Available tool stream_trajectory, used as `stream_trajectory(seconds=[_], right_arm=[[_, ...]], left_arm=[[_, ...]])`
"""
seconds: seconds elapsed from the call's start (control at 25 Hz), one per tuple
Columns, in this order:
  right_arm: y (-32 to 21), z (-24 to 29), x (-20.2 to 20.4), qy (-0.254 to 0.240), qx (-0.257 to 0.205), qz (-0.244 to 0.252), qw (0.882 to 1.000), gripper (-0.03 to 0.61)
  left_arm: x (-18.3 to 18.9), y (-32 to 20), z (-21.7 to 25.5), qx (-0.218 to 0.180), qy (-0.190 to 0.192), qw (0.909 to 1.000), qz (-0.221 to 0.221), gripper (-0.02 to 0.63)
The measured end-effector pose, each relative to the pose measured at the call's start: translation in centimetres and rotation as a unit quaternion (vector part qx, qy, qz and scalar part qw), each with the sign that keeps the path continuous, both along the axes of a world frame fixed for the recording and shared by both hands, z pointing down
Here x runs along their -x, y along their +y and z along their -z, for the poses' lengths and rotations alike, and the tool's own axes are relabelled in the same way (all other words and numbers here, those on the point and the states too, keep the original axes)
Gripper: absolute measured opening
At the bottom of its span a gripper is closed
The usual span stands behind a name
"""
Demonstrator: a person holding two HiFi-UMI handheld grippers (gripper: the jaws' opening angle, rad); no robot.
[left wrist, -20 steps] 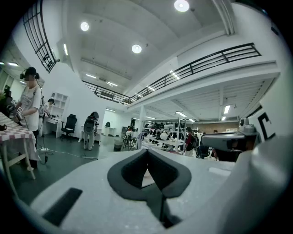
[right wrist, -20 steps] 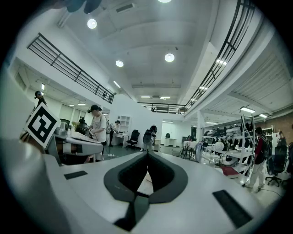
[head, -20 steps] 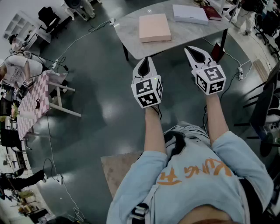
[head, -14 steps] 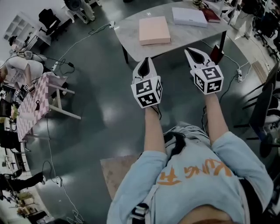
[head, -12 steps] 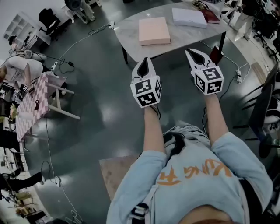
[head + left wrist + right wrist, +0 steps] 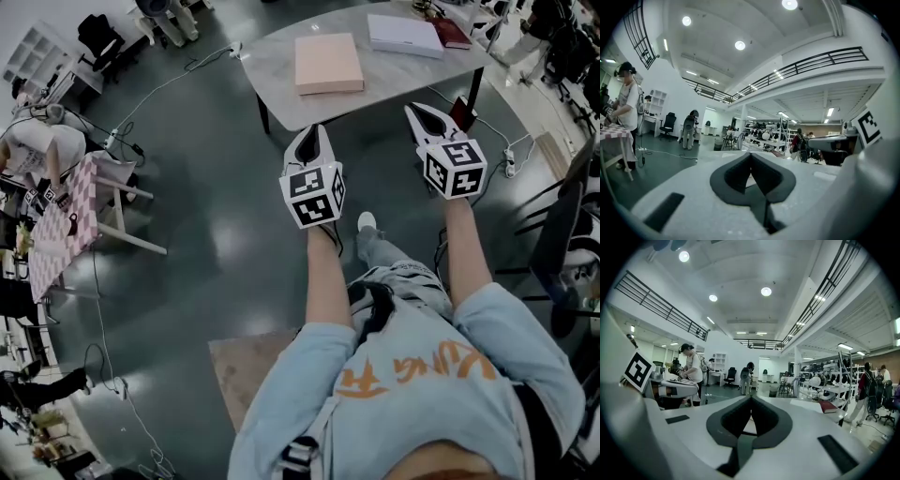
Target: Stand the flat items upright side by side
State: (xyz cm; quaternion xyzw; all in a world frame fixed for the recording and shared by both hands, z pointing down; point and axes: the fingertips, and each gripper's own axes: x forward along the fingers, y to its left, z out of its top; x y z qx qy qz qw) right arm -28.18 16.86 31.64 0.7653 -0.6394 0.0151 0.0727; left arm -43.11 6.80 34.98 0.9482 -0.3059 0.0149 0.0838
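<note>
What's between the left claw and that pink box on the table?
Nothing but bare grey table, as the head view shows, between the left gripper and the pink box.

Pink flat item (image 6: 328, 63): square, pale pink, fairly thick; lay flat near the middle of the grey table (image 6: 281, 94).
White flat item (image 6: 406, 35): rectangular, white; lay flat toward the far right of the same top, apart from the pink one.
Dark red book (image 6: 453, 32): thin, closed; lay flat just beside the white item's right end, contact not told.
Pose overall: all three lay flat.
</note>
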Motion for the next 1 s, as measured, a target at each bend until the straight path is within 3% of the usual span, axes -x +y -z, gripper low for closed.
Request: stream_trajectory(seconds=[0.56,1.0], right_arm=[[-7.3,-3.5,-5.6,-0.033,0.026,0.026,0.999,0.003],[-15.3,-8.0,-10.2,-0.09,0.066,0.025,0.993,0.003]], left_arm=[[-5.8,-6.1,-3.3,0.029,-0.04,0.9988,0.009,0.012],[-8.7,-14.4,-7.4,0.088,-0.073,0.993,0.029,0.012]])
